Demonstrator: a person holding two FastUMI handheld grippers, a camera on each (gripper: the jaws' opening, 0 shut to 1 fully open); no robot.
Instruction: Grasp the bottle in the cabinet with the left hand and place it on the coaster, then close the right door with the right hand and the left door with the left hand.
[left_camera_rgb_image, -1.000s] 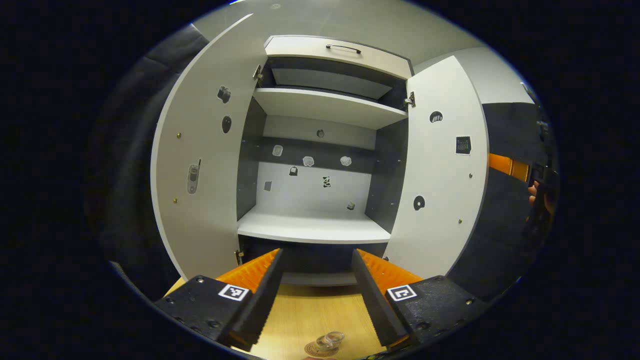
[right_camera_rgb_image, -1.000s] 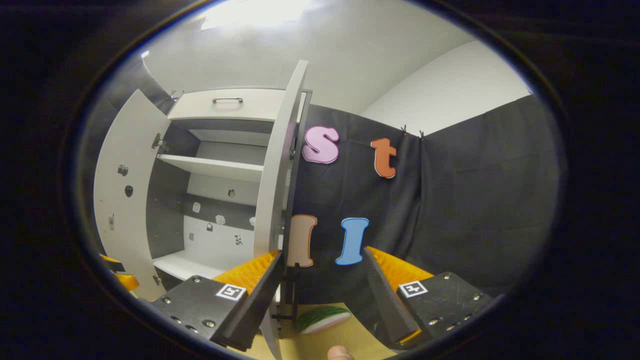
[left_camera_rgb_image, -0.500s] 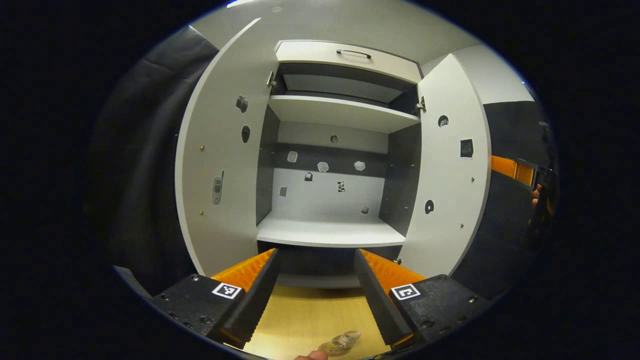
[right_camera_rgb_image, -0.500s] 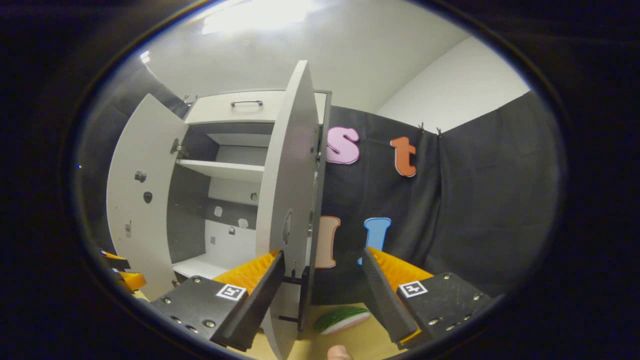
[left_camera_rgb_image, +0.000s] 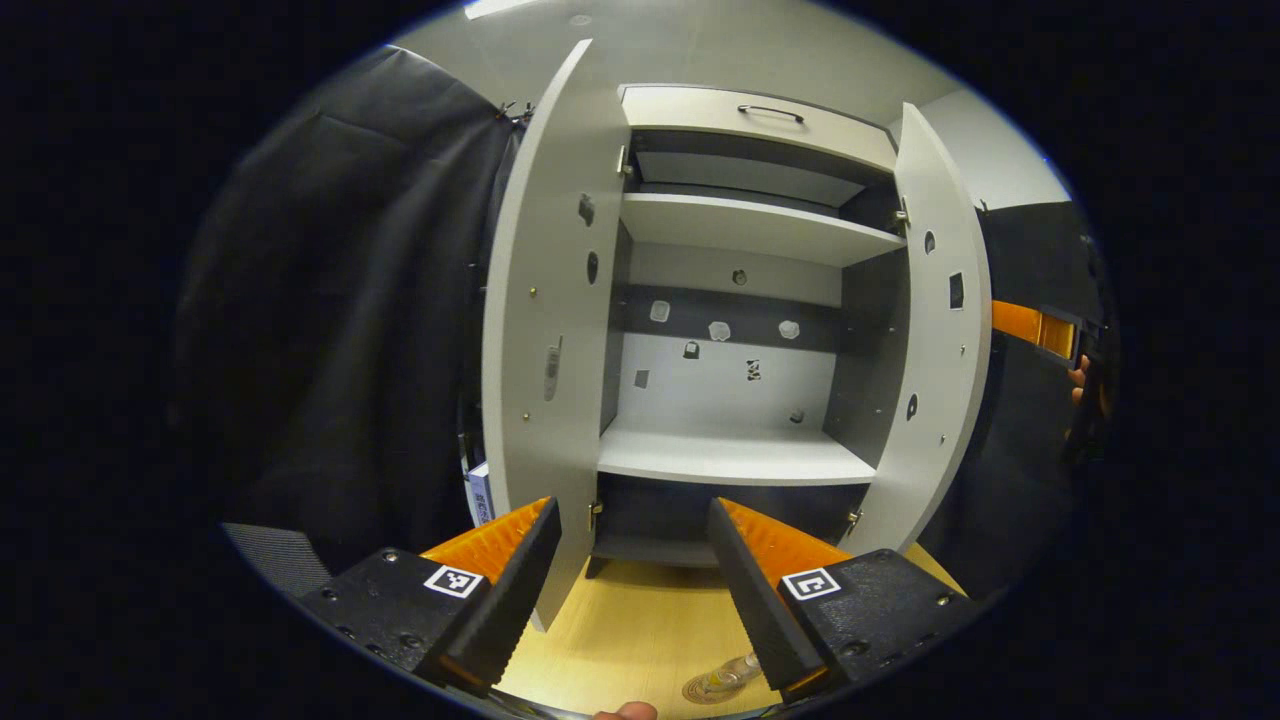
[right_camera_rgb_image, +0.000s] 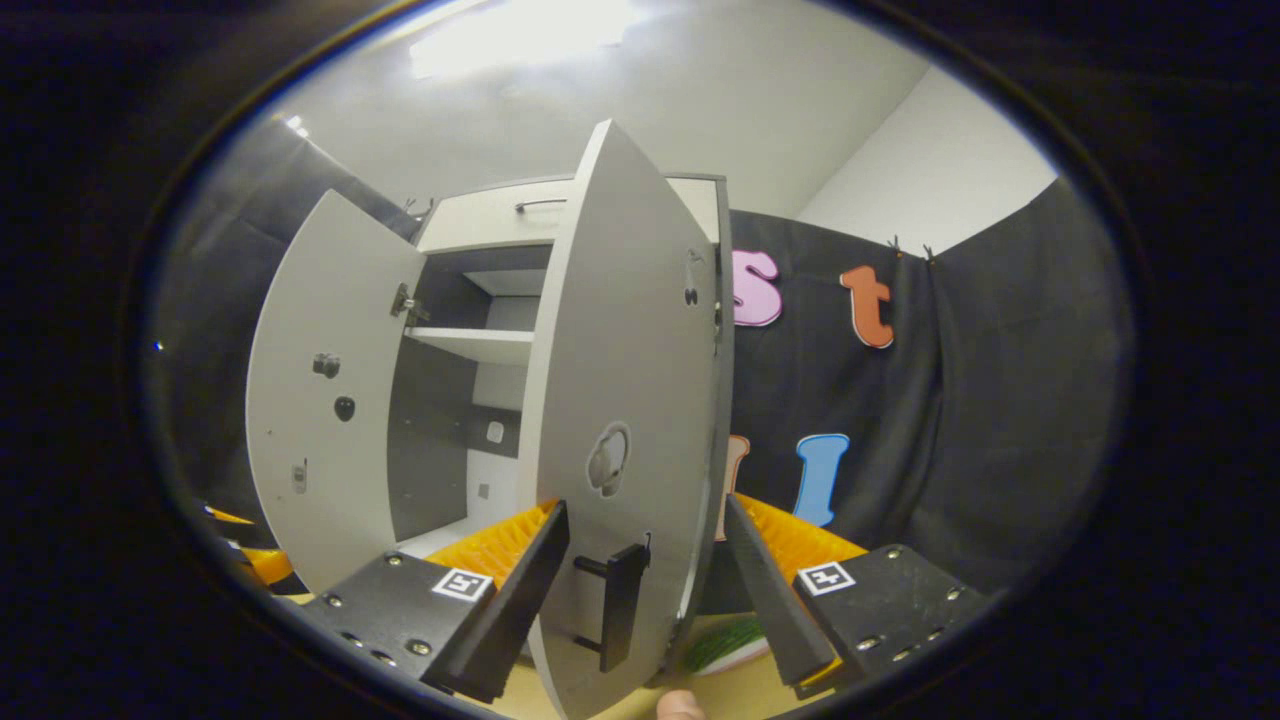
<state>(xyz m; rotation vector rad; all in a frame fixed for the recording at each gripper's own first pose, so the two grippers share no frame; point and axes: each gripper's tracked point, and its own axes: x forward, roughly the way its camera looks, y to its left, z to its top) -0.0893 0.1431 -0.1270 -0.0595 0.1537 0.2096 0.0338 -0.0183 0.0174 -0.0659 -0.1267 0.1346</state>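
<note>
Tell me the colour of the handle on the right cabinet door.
Black handle on the pale grey right door, clearest in the right gripper view.

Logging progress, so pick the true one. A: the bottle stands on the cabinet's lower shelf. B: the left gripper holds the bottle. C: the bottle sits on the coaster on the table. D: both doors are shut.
C: in the left gripper view the bottle sits on the coaster on the table, between the open left gripper's fingers, and the shelf is bare.

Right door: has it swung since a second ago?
Yes. In the right gripper view the right door now shows its handle face and covers more of the shelf, so it has swung toward closing.
</note>
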